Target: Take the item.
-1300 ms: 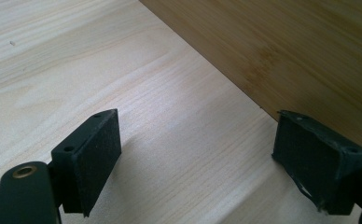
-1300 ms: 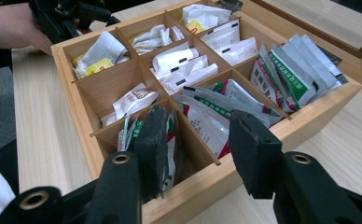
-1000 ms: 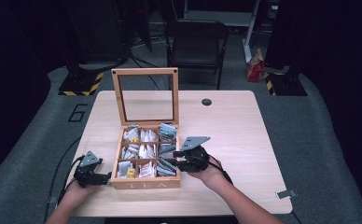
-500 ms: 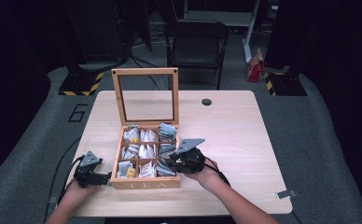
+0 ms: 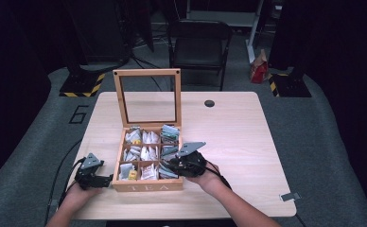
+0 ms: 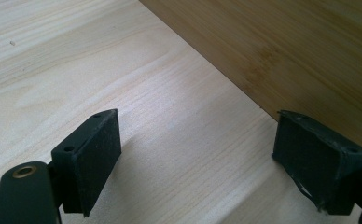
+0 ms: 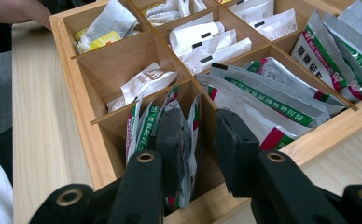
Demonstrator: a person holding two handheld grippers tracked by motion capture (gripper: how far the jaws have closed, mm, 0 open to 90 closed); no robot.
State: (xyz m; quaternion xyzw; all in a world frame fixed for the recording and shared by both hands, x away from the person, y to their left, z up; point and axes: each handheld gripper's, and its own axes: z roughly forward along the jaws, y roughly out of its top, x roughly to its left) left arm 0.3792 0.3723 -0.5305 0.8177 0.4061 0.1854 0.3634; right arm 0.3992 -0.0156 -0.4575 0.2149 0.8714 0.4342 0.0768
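Note:
A wooden tea box [image 5: 146,186] stands on the table with its glass lid [image 5: 147,72] raised. Its compartments hold tea packets. My right gripper [image 5: 168,165] reaches into the front right compartment from the right. In the right gripper view its jaws [image 7: 200,122] have just been closing around an upright silver and green packet [image 7: 191,140]. A gap still shows beside the packet, so the gripper is open. My left gripper [image 5: 105,180] rests open on the table beside the box's left wall [image 6: 286,56], with nothing between its jaws [image 6: 198,154].
More silver-green packets [image 7: 272,93] lie in the neighbouring compartment, white ones [image 7: 207,42] farther in. A small black disc [image 5: 209,103] sits at the table's far side. A folding chair [image 5: 198,42] stands behind the table. Bare tabletop [image 5: 248,142] lies right of the box.
My right gripper has shifted a little left, deeper into the front right compartment, and its jaws look narrower. The left gripper has not moved.

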